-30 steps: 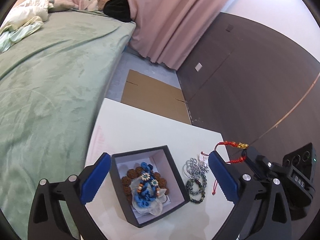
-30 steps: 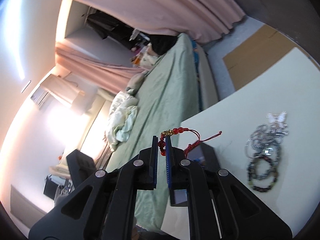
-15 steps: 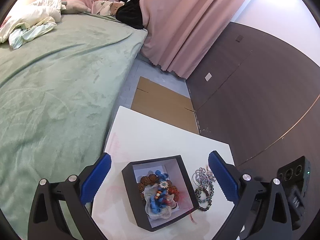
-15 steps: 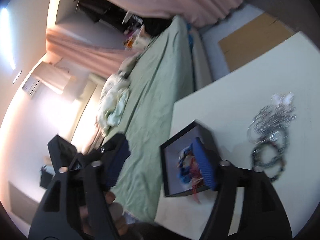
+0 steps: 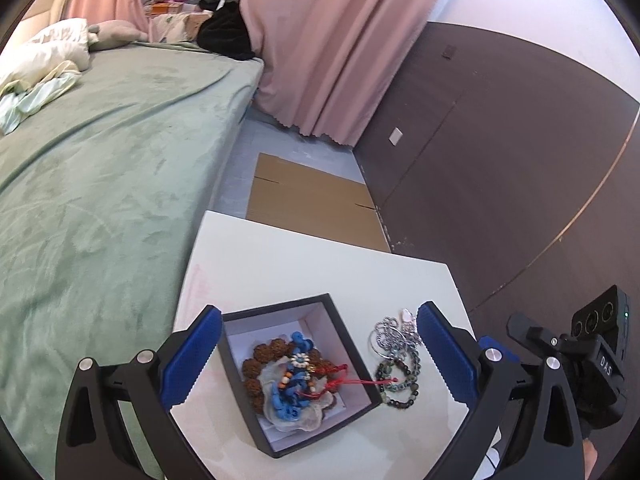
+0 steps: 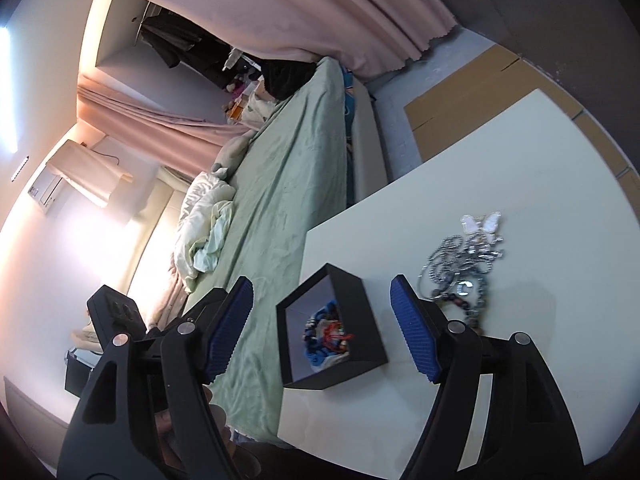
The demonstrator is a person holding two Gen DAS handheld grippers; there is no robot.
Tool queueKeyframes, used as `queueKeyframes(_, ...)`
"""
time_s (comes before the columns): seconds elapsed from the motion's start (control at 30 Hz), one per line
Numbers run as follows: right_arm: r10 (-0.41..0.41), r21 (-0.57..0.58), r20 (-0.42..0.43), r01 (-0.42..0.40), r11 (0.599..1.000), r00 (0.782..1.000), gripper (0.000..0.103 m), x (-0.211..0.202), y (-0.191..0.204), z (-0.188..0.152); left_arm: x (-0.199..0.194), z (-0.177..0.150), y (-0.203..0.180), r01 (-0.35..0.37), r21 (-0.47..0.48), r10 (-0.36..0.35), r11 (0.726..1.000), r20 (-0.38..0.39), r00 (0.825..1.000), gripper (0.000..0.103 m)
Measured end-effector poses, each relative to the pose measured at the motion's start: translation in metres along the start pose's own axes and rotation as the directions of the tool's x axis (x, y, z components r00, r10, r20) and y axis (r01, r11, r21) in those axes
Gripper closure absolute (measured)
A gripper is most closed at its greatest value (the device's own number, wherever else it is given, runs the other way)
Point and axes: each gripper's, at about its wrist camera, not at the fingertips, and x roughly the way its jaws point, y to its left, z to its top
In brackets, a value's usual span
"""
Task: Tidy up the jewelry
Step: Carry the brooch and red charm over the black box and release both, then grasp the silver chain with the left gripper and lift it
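A black jewelry box (image 5: 352, 412) with a white lining stands on the white table (image 5: 304, 268). It holds brown beads, blue beads and a red cord bracelet (image 5: 336, 380) whose tail hangs over the right wall. Silver chains (image 5: 394, 334) and dark bead bracelets (image 5: 398, 380) lie right of the box. My left gripper (image 5: 316, 356) is open above the box. My right gripper (image 6: 322, 328) is open and empty, above the box (image 6: 360, 320); the chains (image 6: 464, 260) lie to its right.
A green bed (image 5: 100, 168) runs along the table's left side. Flat cardboard (image 5: 312, 204) lies on the floor beyond the table. Pink curtains (image 5: 320, 48) and a dark wall (image 5: 500, 168) stand behind. The table edge is near the box's left side.
My right gripper opened and let the red cord bracelet drop into the box. Both grippers have pulled back and up a little from the table.
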Motion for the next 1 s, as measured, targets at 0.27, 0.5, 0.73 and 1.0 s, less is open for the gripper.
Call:
queueKeyframes(0.27,-0.08,0.054,0.01,0.079,0.995,0.997,0.031,-0.018,-0.029,0.006,0.014,0.0,-0.032,0.032,0.104,-0.029,0.994,-0.034,0.999,0.01)
queueKeyframes(0.5,-0.133,0.144,0.018,0.129,0.981,0.991,0.031,-0.033,-0.058,0.01,0.035,0.0,-0.075,0.071,0.226,-0.044,0.972,-0.122,0.992,0.02)
queueKeyframes(0.73,-0.127,0.201,0.04,0.116,0.973,0.991,0.031,-0.048,-0.073,0.014,0.072,-0.011,-0.11,0.111,0.309,-0.032,0.945,-0.248,0.968,0.043)
queueKeyframes(1.0,-0.129,0.216,0.054,0.115,0.97,0.99,0.031,-0.054,-0.078,0.017,0.117,-0.029,-0.14,0.114,0.438,0.044,0.892,-0.335,0.941,0.056)
